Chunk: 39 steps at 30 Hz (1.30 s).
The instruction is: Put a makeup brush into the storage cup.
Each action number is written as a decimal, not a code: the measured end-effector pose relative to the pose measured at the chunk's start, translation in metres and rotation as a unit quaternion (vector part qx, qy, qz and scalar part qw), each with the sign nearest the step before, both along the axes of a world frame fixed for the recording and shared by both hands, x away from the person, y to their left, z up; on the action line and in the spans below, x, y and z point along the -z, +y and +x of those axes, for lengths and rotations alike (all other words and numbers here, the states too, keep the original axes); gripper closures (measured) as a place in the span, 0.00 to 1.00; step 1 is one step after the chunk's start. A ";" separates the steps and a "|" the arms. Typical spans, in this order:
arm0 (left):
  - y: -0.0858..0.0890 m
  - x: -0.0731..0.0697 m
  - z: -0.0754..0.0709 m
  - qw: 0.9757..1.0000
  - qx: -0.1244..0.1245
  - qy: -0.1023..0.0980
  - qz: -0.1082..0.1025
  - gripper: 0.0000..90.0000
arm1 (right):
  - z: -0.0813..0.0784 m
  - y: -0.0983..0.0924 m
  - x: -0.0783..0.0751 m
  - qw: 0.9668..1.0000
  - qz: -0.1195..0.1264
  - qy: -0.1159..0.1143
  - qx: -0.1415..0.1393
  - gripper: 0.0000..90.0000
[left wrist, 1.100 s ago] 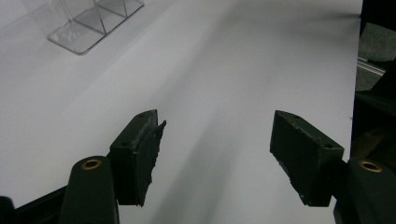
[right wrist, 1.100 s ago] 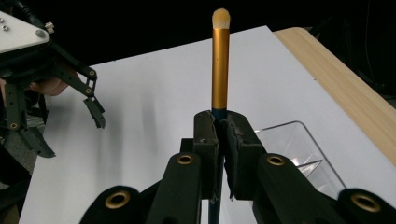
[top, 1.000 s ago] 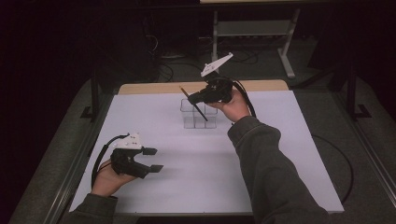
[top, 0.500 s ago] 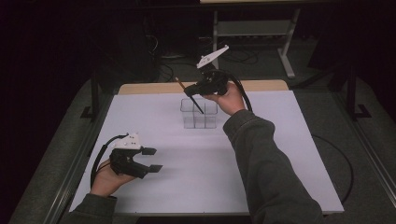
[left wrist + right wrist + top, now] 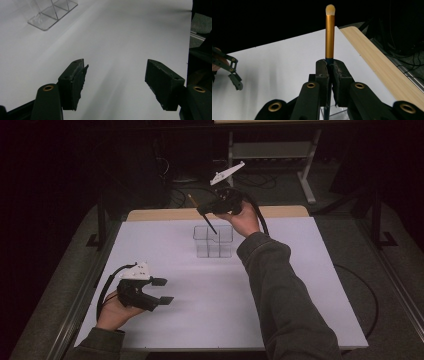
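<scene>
- Two hand-held grippers are over a white tabletop [image 5: 310, 285] — one at the near left, one at the far middle.
- At the left of the high view, the left hand-held gripper [image 5: 161, 290] sits low over the near left part of the tabletop, gripped by the person's left hand [image 5: 114, 312], with a grey three-cornered plate on top and a black cable looping behind it.
- In the left gripper view its jaws stand wide apart with nothing between them; bare white surface lies beneath, and a corner of the clear organizer [image 5: 51, 12] shows at the upper left.
- Toward the middle, the clear organizer [image 5: 214, 241] stands upright on the far half of the tabletop, divided into compartments; how many is hard to count through the clear walls.
- Just above and behind it, the right hand-held gripper [image 5: 201, 211] is raised off the tabletop and clamps a makeup brush [image 5: 202, 214] by its dark handle.
- In the high view the makeup brush slants, its lower end pointing down over the organizer's top — whether it reaches inside a compartment I cannot tell.
- In the right gripper view the jaws are pressed closed on the brush [image 5: 330, 35], whose gold ferrule and pale bristle tip rise above them.
- Along the far edge runs a strip of bare wood [image 5: 285, 211].
</scene>
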<state>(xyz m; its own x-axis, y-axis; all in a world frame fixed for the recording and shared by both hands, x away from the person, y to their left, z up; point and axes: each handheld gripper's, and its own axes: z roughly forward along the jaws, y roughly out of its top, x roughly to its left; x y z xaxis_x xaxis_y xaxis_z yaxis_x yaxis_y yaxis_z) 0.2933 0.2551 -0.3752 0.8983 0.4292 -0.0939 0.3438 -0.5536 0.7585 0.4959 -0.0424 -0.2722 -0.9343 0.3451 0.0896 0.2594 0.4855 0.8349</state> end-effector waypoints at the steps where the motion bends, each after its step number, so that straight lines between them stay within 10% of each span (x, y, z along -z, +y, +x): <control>1: 0.000 0.000 0.000 1.000 0.000 0.000 0.000 0.35 | 0.000 0.000 0.000 1.000 0.000 0.000 0.000 0.92; 39: 0.003 0.003 0.002 1.000 0.000 0.004 0.005 0.33 | 0.023 -0.003 0.025 0.999 0.007 0.020 0.037 0.92</control>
